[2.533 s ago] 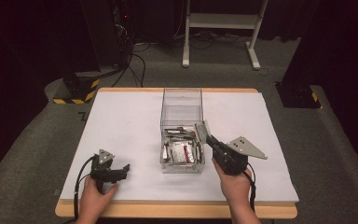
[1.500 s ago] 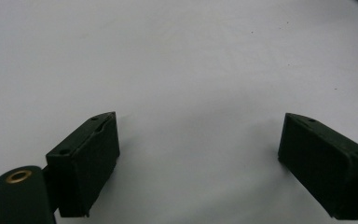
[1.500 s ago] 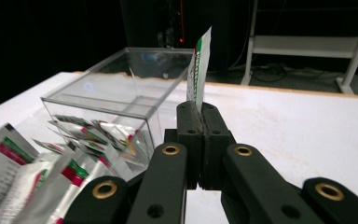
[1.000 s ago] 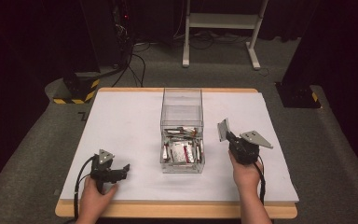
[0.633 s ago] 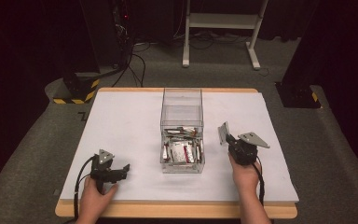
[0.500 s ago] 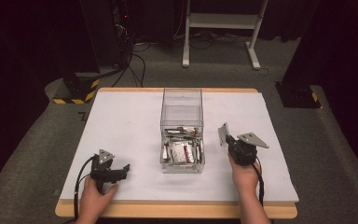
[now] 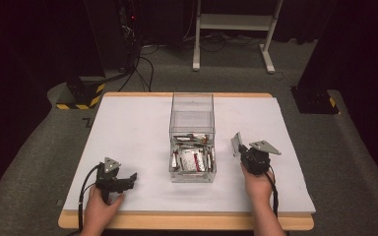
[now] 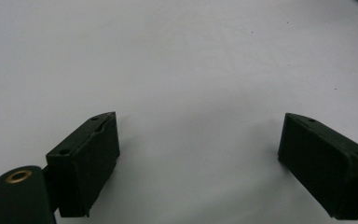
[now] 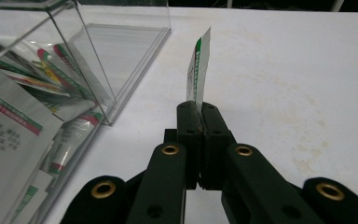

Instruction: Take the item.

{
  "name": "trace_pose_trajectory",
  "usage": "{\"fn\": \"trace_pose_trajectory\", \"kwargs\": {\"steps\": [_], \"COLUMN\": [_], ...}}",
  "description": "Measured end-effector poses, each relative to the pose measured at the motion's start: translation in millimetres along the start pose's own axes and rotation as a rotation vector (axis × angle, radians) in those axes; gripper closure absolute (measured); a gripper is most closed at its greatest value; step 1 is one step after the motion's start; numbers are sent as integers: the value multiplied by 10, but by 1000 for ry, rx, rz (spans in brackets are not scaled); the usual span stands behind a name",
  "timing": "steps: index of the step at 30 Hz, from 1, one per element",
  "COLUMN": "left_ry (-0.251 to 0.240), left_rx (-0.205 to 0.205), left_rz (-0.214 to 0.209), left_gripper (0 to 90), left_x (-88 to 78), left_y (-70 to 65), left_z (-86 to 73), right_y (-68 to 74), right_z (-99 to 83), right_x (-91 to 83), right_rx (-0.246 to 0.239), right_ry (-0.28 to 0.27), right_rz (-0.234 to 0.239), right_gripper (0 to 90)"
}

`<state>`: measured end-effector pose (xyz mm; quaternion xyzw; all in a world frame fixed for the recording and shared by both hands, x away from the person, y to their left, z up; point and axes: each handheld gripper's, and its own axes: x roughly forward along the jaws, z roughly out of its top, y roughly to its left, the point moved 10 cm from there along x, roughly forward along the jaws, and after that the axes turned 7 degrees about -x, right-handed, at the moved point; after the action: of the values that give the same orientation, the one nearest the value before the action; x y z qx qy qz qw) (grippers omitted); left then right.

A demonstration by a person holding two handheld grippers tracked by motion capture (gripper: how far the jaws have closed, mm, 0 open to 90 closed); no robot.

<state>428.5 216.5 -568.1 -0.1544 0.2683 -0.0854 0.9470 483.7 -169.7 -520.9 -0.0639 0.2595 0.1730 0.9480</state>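
Two grippers are seen over a white-covered table [image 7: 128, 123]. The right gripper [image 9: 198, 109] is clenched on a thin packet [image 9: 198, 70], held upright and edge-on just beside a clear plastic box [image 7: 192, 123]; the packet's print cannot be read. More packets [image 7: 192, 160] lie heaped in the box, blurred through its walls. The left gripper [image 8: 198, 154] rests near the table's front-left, jaws spread wide over bare surface, grasping nothing.

The clear box [image 7: 192, 137] stands mid-table [image 7: 128, 123]; bare white surface lies wide open on either side of it
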Motion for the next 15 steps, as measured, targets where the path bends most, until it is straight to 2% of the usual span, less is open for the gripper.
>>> {"fn": "trace_pose_trajectory", "kwargs": {"steps": [11, 15], "left_ry": [0, 0], "left_rx": [1, 1], "left_rz": [0, 0], "left_gripper": [126, 126], "left_x": [0, 0], "left_y": [0, 0], "left_z": [0, 0], "right_y": [-163, -192], "right_z": [-22, -28], "right_x": [39, 60], "right_rx": [15, 5], "right_ry": [10, 14], "right_rz": [-37, -48], "right_gripper": [890, 886]}}
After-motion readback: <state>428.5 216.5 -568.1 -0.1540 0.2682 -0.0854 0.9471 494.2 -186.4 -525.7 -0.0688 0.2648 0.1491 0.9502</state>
